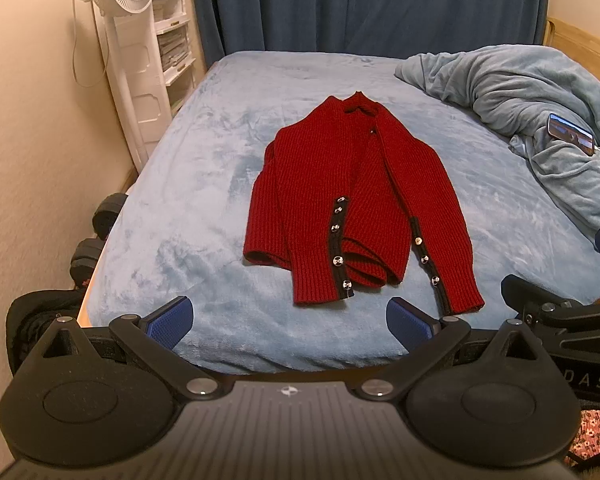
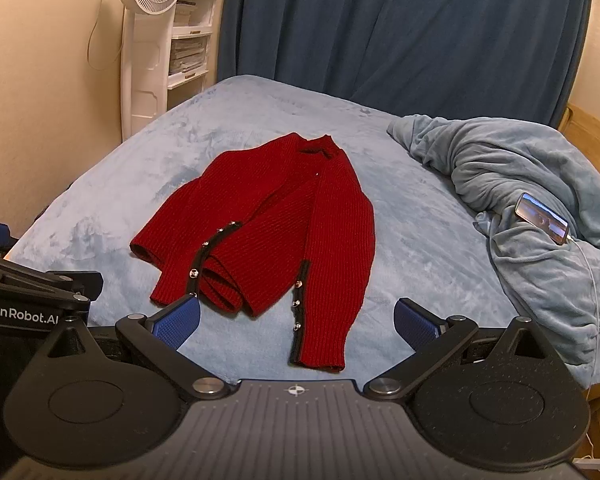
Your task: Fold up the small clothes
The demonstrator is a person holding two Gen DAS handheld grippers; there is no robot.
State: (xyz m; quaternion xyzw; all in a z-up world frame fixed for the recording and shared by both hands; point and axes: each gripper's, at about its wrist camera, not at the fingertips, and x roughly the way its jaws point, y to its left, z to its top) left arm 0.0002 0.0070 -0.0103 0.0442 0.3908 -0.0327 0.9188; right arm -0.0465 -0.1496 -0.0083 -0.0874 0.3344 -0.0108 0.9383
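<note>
A small red knit cardigan (image 1: 352, 196) lies flat on the light blue bed (image 1: 188, 208), collar away from me. Both sleeves are folded in over the body, with black cuff bands and silver buttons pointing toward me. My left gripper (image 1: 290, 322) hovers open near the bed's front edge, just short of the cuffs, holding nothing. In the right wrist view the cardigan (image 2: 276, 232) lies ahead and slightly left. My right gripper (image 2: 296, 326) is open over the right sleeve's cuff, and I cannot tell whether its fingers touch the cloth.
A rumpled grey-blue blanket (image 1: 532, 96) is heaped at the right, with a lit phone (image 2: 542, 224) and its cable on it. A white standing fan (image 1: 120, 8) and shelves stand left of the bed. Dark blue curtains (image 2: 400, 28) hang behind. Black dumbbells (image 1: 90, 250) sit by the bed's left edge.
</note>
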